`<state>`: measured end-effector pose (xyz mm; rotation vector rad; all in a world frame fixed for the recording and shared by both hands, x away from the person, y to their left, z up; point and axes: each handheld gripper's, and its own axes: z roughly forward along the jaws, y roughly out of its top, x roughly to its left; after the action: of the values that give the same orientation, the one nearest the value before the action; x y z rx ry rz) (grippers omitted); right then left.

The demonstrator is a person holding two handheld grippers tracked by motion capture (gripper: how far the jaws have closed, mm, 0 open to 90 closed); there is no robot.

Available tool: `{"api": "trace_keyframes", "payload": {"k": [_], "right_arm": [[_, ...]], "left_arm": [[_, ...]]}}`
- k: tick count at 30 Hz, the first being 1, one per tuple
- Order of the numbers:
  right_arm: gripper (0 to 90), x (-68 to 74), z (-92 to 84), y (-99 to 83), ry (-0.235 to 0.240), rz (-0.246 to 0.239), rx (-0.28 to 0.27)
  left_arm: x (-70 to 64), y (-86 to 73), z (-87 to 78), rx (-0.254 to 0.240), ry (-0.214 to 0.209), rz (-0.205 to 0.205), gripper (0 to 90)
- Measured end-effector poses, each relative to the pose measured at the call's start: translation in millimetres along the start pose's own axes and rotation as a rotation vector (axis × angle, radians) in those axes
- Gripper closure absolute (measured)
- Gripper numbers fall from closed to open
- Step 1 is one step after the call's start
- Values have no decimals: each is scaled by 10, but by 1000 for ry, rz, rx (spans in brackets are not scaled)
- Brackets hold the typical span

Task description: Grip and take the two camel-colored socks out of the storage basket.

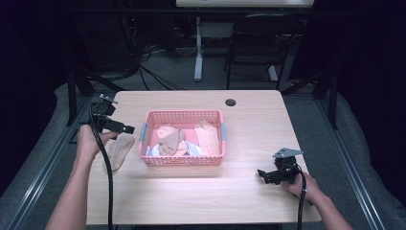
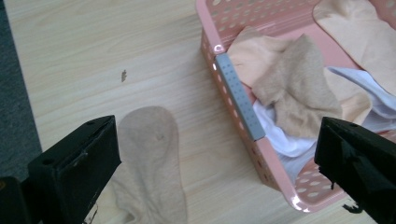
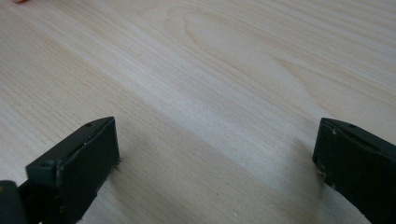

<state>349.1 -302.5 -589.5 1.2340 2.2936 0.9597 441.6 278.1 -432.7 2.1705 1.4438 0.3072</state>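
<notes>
The left hand-held gripper (image 1: 125,128) is hanging over the desk (image 1: 249,129) at the nine o'clock side, its jaws spreading wide with nothing between them. Just beside it, a beige sock (image 1: 118,149) is lying flat on the desk, its long axis running from about one o'clock down to seven o'clock in the high view, rounded end toward the pink basket (image 1: 182,161). The sock is sitting just left of the basket, apart from its wall. Inside the basket, peach, tan and white socks (image 1: 168,142) are lying heaped. Over at four o'clock, the right hand-held gripper (image 1: 263,174) is resting low on the bare desk, jaws also spreading wide, pointing toward nine o'clock.
</notes>
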Motion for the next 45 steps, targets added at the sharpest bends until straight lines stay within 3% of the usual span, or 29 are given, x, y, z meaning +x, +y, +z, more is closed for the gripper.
{"api": "trace_keyframes", "payload": {"k": [20,34,45], "right_arm": [[0,-1,1,0,1,0,-1],[0,0,0,0,0,0,-1],[0,0,0,0,0,0,0]], "left_arm": [[-473,330,280,30,-42,105,0],[-796,438,523,37,-82,154,0],[-1036,505,763,75,-94,194,2]]}}
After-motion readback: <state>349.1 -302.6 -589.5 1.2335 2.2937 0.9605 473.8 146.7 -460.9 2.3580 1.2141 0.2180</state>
